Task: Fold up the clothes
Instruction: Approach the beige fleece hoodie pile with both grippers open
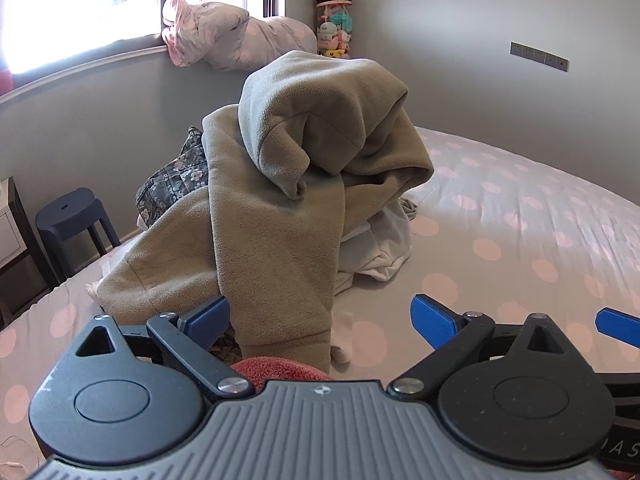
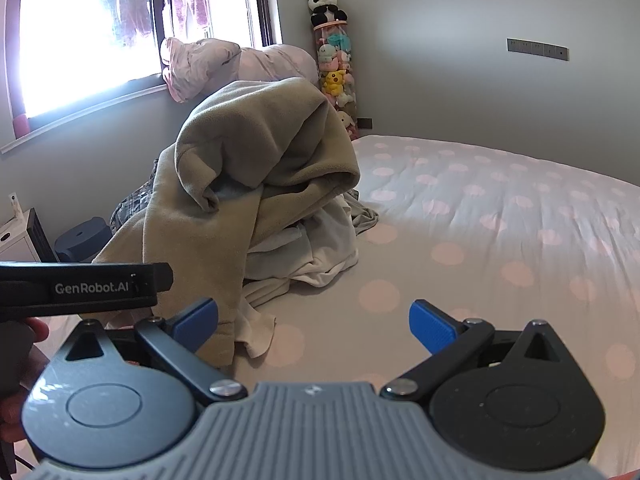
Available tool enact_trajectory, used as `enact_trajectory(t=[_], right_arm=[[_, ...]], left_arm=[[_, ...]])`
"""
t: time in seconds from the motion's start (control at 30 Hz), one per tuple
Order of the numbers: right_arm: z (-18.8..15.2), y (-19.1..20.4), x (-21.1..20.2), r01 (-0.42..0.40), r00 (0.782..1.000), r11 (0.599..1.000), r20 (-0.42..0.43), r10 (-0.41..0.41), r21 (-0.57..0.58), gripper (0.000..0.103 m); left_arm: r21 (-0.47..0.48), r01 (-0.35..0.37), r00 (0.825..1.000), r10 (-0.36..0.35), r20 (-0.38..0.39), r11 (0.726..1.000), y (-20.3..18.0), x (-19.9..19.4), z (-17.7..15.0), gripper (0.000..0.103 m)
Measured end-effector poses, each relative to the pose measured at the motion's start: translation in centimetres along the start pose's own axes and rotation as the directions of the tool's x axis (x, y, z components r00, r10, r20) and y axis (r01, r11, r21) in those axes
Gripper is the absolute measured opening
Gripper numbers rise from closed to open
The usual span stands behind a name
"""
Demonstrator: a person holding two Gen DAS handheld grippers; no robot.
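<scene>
- a heap of unfolded clothes [image 1: 288, 184] sits on a bed [image 1: 520, 216] with a pale cover dotted in pink, near the bed's left edge by the window wall.
- on top is a khaki fleece garment [image 2: 256, 152], draped over the heap with one long part hanging down toward the cameras; white clothes [image 2: 316, 252] are bunched beneath it on the right.
- the left tool [image 1: 320, 316] has its blue-tipped fingers spread wide and grips nothing; the hanging fleece end lies between the fingers, close by the left one. whether it touches that finger cannot be told.
- the right tool [image 2: 314, 320] is also wide open and empty, over bare bedcover, with the fleece hem just beside its left finger.
- only the left view shows a dark floral garment [image 1: 176, 176] behind the fleece, a bit of red towelling cloth [image 1: 280, 368] right at the tool's base, and the other tool's blue fingertip at the right edge.
- only the right view shows the left tool's black body, printed "genrobot.ai", crossing the left side, with a person's hand [image 2: 20, 364] under it.
- around the bed: a bright window [image 2: 80, 40], a rolled pink quilt [image 1: 240, 36] on the sill, a clear tube of soft toys [image 2: 338, 76] topped by a panda plush [image 2: 326, 8] in the corner, a dark blue stool [image 1: 76, 224] and a grey wall switch panel [image 1: 540, 56].
</scene>
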State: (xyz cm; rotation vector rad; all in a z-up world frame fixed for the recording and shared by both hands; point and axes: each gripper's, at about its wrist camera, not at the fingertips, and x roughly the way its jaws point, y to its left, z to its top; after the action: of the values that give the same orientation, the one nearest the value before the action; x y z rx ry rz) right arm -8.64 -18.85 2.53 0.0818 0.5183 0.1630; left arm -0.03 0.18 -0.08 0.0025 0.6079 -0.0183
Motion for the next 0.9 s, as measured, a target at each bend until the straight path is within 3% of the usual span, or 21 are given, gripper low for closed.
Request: enact_trajectory(t=[0.1,0.43,0.53,0.67,0.9], right_arm=[[-0.04,0.04,0.01,0.000,1.000,1.000,-0.003,0.000,0.002,0.102],[-0.21,0.19,-0.06,-0.004,1.000,1.000,-0.009,0.004,0.006,0.102],[-0.29,0.27,0.00,-0.007,1.000,1.000,-0.011,0.007,0.005,0.102],[-0.33,0.38,0.00,-0.009,1.000,1.000,-0.014,0.009,0.004,0.102],[-0.44,0.66,0.13,-0.014,1.000,1.000,-0.016,0.014,0.001,0.102]], left_arm=[[0.000,0.009,1.000,-0.009,-0.005,1.000,-0.06,0.00,0.01,0.094],[-0.015,0.013,1.000,-0.013,-0.023,1.000,0.07,0.04,-0.03,0.092],[-0.012,0.014,1.000,-0.014,-0.020,1.000,0.13,0.04,0.06,0.077],[-0.030,-0.023,0.997,0.021,-0.070,0.999,0.39,0.63,0.06,0.076],[-0.020,-0.028,0.997,0.026,-0.079,0.999,0.31,0.55,-0.13,0.076]])
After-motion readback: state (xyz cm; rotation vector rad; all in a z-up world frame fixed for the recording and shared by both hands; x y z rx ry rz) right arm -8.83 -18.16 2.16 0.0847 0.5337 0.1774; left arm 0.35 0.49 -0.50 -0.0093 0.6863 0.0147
